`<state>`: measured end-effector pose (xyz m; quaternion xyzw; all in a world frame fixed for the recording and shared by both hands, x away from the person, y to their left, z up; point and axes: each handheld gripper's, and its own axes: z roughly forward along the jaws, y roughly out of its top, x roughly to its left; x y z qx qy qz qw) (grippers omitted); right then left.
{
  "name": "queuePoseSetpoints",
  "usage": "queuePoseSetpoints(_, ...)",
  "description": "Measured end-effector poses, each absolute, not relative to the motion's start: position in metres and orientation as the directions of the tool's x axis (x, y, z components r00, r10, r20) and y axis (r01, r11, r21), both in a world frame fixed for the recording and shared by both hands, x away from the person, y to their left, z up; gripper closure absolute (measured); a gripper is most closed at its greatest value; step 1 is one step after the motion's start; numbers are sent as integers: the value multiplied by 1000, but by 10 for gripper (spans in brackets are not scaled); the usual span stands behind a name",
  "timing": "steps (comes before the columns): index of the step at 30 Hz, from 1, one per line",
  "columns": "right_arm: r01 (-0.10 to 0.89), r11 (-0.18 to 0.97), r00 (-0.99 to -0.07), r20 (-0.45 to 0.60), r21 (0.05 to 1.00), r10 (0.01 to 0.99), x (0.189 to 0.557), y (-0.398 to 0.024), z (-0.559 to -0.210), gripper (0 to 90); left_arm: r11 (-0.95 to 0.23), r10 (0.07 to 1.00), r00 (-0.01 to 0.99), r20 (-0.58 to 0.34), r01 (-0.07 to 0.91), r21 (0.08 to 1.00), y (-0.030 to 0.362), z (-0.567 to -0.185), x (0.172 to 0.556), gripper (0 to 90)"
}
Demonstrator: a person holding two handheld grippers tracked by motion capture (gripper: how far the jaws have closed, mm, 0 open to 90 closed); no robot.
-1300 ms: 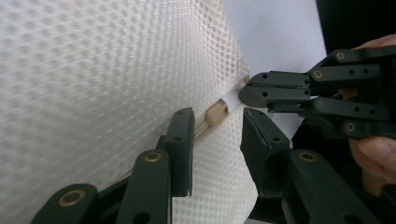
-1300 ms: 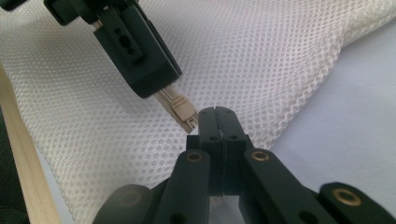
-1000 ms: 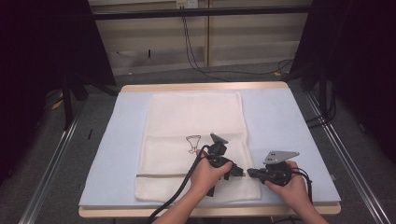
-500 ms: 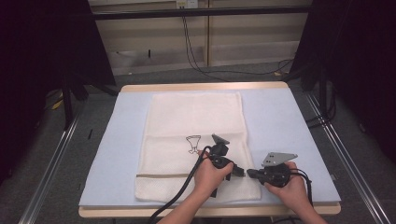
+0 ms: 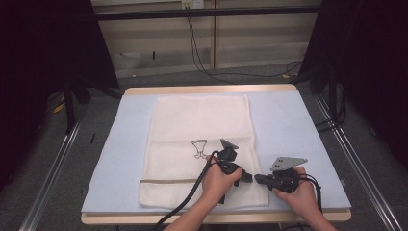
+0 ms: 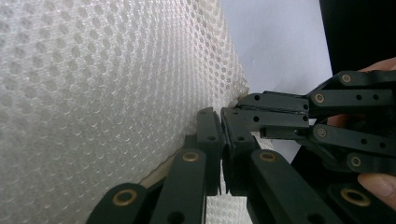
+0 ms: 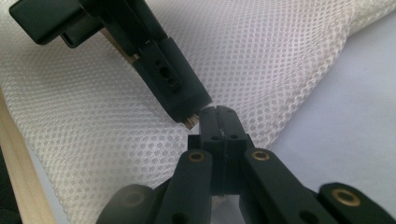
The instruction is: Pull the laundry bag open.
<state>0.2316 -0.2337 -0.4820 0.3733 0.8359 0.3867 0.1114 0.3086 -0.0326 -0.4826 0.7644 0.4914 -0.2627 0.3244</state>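
Note:
A white mesh cloth (image 5: 199, 120) lies flat on the pale blue table cover (image 5: 288, 120). It has a small dark drawing (image 5: 198, 147) and a tan stripe (image 5: 192, 181) near its front. Both grippers meet tip to tip at the cloth's near right edge. My left gripper (image 5: 248, 177) points right, jaws together on the cloth's edge (image 6: 220, 119), with a bit of tan trim at its tip (image 7: 189, 122). My right gripper (image 5: 257, 179) points left and is shut on the same mesh edge (image 7: 223, 114). In the left gripper view the right gripper (image 6: 254, 109) pinches a thin fold of mesh.
The table's wooden front edge (image 5: 144, 219) runs just below the hands. Bare blue cover lies to the right of the cloth (image 5: 308, 144) and to its left (image 5: 120, 144). Metal rails (image 5: 53, 178) flank the table, and cables (image 5: 202, 57) lie on the floor behind.

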Motion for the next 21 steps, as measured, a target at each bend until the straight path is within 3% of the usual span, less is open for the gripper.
queuePoseSetpoints(6,545,422,-691,103,724,716,231,-233,-482,900,-310,565,380,-733,920,238,-29,-483,309,877)
queuePoseSetpoints(21,552,415,-688,114,724,716,232,-234,-482,900,-324,573,377,-728,920,222,22,-472,317,876)
